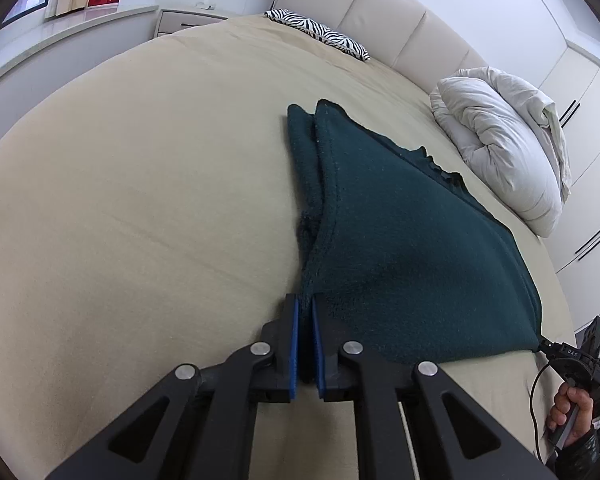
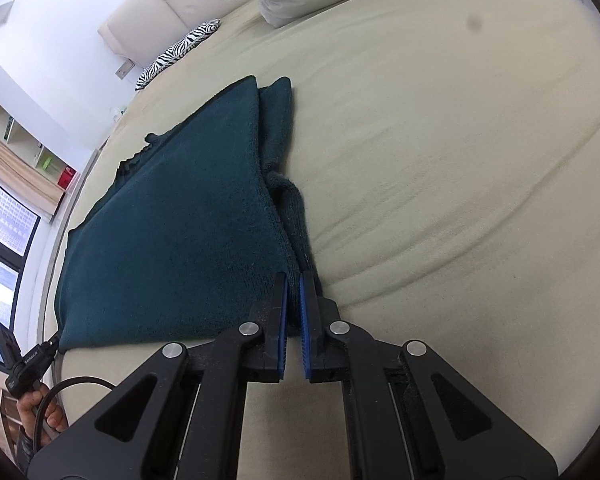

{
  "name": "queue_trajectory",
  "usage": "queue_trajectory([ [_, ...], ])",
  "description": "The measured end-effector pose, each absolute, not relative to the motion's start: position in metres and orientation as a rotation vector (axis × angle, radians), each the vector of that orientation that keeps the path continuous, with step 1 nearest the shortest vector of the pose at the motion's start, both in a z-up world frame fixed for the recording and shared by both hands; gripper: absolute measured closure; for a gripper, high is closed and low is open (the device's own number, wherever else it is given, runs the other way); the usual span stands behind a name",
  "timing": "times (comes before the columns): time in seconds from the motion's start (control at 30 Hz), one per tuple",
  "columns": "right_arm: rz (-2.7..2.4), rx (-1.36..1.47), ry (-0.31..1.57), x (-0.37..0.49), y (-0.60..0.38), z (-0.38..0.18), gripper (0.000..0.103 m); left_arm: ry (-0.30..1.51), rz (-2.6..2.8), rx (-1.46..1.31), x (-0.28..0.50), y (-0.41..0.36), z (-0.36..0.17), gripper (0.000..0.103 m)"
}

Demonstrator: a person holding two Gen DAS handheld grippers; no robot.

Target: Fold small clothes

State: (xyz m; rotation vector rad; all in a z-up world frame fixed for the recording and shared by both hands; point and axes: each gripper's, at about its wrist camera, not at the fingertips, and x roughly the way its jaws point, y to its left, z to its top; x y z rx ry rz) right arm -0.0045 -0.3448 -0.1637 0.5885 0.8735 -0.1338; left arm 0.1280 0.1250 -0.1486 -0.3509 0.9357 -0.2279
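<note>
A dark teal fleece garment [image 1: 400,240] lies on the beige bed [image 1: 140,200], with a second layer showing along its side edge. My left gripper [image 1: 304,300] is shut on its near left corner, fabric pinched between the blue pads. The right wrist view shows the same garment [image 2: 180,220] with my right gripper [image 2: 294,278] shut on the near right corner. The near hem runs stretched between the two corners. Each view catches the other gripper at its edge: the right gripper [image 1: 544,347] at the far corner, and the left gripper [image 2: 52,344] likewise.
A bundled white duvet [image 1: 508,148] sits beyond the garment by the padded headboard [image 1: 380,4]. A zebra-print pillow [image 1: 320,34] lies at the bed's head. A nightstand [image 1: 188,20] and a window [image 2: 0,240] stand past the bed. A hand [image 1: 572,412] holds the other gripper's handle.
</note>
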Motion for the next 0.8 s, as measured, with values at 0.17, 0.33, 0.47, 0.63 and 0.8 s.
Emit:
queue_trajectory([
  [0.17,-0.128,0.594,0.852,-0.006,-0.344,-0.165,0.099,0.931,-0.23,-0.344,0.127,0.125,-0.149,0.093],
  [0.33,-0.124,0.589,0.842,-0.007,-0.343,-0.164,0.097,0.919,-0.212,-0.288,0.125,0.116,-0.147,0.095],
  [0.47,-0.128,0.581,0.843,-0.006,-0.342,-0.164,0.097,0.919,-0.213,-0.296,0.126,0.117,-0.148,0.094],
  [0.63,-0.162,0.607,0.851,-0.013,-0.346,-0.155,0.088,0.896,-0.215,-0.364,0.119,0.129,-0.137,0.09],
  [0.8,-0.274,0.548,0.71,-0.03,-0.342,-0.103,0.063,0.766,-0.162,-0.234,0.115,0.115,-0.086,0.091],
])
